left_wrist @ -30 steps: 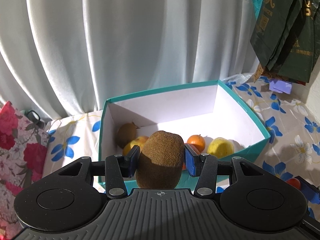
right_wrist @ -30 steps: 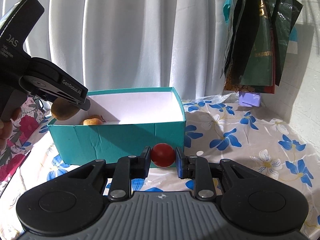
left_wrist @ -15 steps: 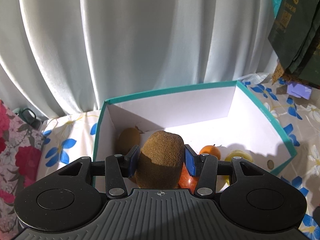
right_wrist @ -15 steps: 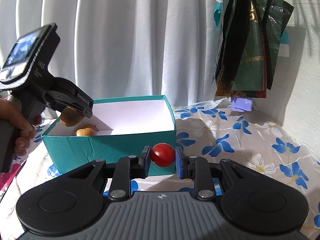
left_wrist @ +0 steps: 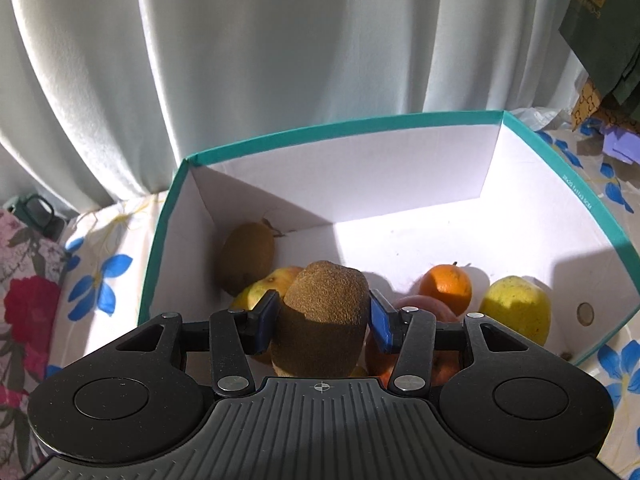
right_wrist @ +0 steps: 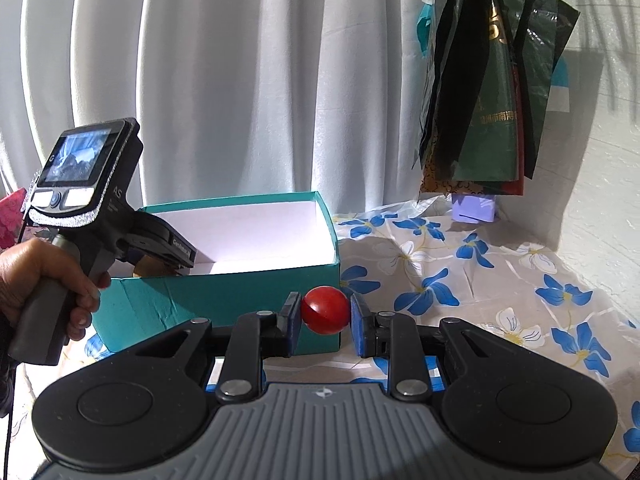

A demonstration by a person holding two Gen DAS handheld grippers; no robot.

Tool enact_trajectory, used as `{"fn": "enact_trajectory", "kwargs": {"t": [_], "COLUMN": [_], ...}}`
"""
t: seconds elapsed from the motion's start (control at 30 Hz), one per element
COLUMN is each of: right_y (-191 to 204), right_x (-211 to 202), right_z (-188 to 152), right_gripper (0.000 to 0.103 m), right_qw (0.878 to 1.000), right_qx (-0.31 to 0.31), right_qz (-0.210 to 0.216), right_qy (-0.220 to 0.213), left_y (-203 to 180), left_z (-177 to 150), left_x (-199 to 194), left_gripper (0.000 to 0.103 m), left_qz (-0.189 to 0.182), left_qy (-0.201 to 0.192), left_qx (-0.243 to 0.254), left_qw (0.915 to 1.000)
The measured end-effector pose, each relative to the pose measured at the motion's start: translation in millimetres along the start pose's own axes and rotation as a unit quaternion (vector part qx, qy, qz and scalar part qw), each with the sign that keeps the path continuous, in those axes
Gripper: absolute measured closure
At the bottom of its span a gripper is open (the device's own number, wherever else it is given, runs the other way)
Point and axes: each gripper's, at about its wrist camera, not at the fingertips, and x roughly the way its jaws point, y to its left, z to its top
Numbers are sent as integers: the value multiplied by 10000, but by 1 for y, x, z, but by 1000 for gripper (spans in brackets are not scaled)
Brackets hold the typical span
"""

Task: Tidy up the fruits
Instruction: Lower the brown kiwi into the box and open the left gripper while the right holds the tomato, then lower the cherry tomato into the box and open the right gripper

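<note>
**Inspector:** Currently the left claw (left_wrist: 322, 316) pinches a fuzzy brown kiwi (left_wrist: 320, 320), poised over the near left of the teal cardboard box with white inside (left_wrist: 400, 132).

**Assistant:** And the right claw (right_wrist: 325, 314)?

**Inspector:** Pressed onto a small glossy red tomato (right_wrist: 325, 310), outside the box on the floral bench (right_wrist: 500, 280).

**Assistant:** Advice for release?

**Inspector:** Lower into the bare floor at one o'clock, clear of the second kiwi (left_wrist: 248, 258) at eleven and the orange (left_wrist: 446, 290); spread only once it rests.
</note>
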Motion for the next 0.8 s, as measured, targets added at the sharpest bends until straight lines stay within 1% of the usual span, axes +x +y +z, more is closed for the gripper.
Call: {"fn": "enact_trajectory", "kwargs": {"t": [0.03,0.1,0.17,0.23,0.3,0.37,0.5,0.57,0.63,0.67,0.8], "right_y": [0,1,1,2,2,1,2,3,4,3,3], "right_x": [0,0,0,0,-1,1,1,1,0,0,-1], "right_z": [0,1,2,3,4,4,5,5,7,7,12], "right_gripper": [78,78,78,78,78,78,78,78,78,78,78], "right_qw": [10000,10000,10000,10000,10000,10000,10000,9999,9999,9999,9997], "right_qx": [0,1,-3,-6,-15,-24,-26,-38,-61,-66,-86], "right_qz": [-4,-3,-5,-6,-10,-16,3,23,49,53,52], "right_qy": [-2,-18,-32,-42,-56,-69,-68,-90,-113,-135,-216], "left_y": [0,1,1,0,1,3,8,11,16,20,36], "left_z": [0,2,2,2,1,2,0,-4,-12,-17,-41], "left_x": [0,1,1,1,-4,-13,-38,-53,-68,-77,-104], "left_gripper": [52,48,47,44,31,21,6,6,4,2,1], "left_qz": [-20,-125,-165,-172,-142,-110,-83,-58,-96,-126,-301], "left_qy": [-14,5,1,-8,-91,-267,-566,-658,-621,-606,-587], "left_qx": [5,-34,-57,-11,-6,-30,-76,-130,-230,-314,-604], "left_qw": [10000,9999,9998,9999,9999,9996,9983,9977,9978,9976,9960]}}
